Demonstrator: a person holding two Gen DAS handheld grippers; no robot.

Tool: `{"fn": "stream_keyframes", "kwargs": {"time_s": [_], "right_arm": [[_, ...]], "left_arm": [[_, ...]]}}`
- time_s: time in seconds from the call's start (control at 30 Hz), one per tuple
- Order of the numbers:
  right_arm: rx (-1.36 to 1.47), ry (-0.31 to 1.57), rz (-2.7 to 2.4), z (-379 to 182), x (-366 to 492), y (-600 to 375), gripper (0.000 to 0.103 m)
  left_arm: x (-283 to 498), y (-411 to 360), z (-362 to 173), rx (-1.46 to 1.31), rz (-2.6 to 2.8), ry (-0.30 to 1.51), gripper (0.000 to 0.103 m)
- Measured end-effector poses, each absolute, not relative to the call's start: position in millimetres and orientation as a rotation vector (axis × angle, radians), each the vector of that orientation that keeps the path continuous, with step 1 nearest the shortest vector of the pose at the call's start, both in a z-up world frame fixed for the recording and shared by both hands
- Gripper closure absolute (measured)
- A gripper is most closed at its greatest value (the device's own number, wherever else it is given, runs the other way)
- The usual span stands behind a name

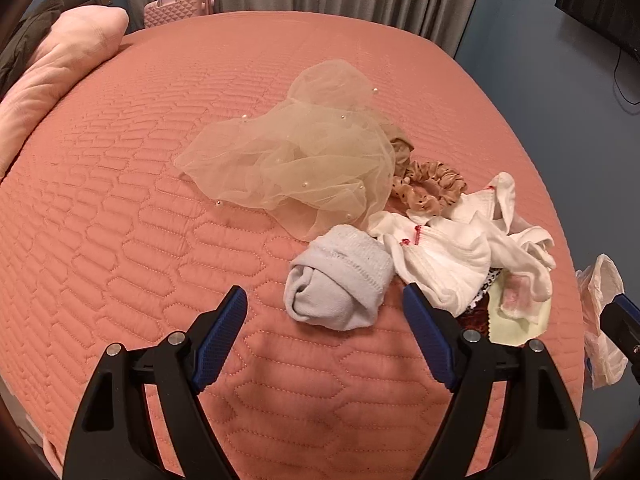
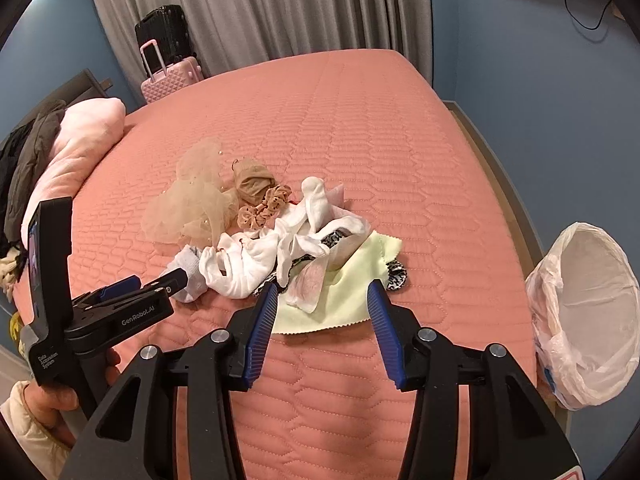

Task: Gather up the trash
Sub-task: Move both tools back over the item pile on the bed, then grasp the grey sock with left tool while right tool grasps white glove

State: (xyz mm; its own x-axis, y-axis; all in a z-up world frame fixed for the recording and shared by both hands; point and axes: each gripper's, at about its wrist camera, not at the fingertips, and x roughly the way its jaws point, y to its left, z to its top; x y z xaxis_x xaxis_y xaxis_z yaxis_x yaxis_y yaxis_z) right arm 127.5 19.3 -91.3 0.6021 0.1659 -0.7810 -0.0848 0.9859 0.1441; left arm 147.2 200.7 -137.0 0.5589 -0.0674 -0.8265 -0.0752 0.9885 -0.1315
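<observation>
Right wrist view shows the job barely begun: the lined bin (image 2: 584, 320), standing off the bed's right edge, looks empty as far as its white liner can be seen, and the whole pile still lies on the bed (image 2: 360, 120) near its front edge. The right gripper (image 2: 322, 294) hovers over the front of the pale yellow cloth (image 2: 340, 304) with its tongs apart, holding nothing; a crumpled tissue (image 2: 308, 284) lies on that cloth, touching the white socks (image 2: 256, 264). In the left wrist view the left gripper (image 1: 324, 300) is also spread wide and empty, just short of the rolled grey sock (image 1: 340, 280), with the beige tulle (image 1: 296, 160) and scrunchie (image 1: 432, 188) beyond. Everything remains to be picked; the tissue seems the likeliest real trash.
</observation>
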Motion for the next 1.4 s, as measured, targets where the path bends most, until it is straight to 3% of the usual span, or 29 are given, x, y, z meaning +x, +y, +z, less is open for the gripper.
{"fn": "stream_keyframes", "kwargs": {"time_s": [0.2,0.37,0.63,0.7,0.93,1.13,1.4], "right_arm": [[0.089,0.936,0.190,-102,142,42,0.056],[0.083,0.949,0.247,-107,156,67,0.056],[0.053,0.995,0.273,-126,188,90,0.069],[0.054,1.021,0.278,-137,196,92,0.075],[0.037,1.076,0.251,-166,212,95,0.082],[0.047,1.079,0.277,-165,211,91,0.099],[0.060,0.986,0.318,-120,192,87,0.102]], "left_arm": [[154,214,-148,-0.198,-0.020,0.991,0.029],[158,221,-155,-0.260,-0.079,1.021,0.047],[159,221,-159,-0.271,-0.126,1.033,0.069],[159,220,-156,-0.282,-0.130,1.035,0.070],[159,222,-154,-0.287,-0.135,1.043,0.071],[161,218,-151,-0.285,-0.130,1.047,0.073],[155,210,-125,-0.260,-0.122,0.998,0.075]]}}
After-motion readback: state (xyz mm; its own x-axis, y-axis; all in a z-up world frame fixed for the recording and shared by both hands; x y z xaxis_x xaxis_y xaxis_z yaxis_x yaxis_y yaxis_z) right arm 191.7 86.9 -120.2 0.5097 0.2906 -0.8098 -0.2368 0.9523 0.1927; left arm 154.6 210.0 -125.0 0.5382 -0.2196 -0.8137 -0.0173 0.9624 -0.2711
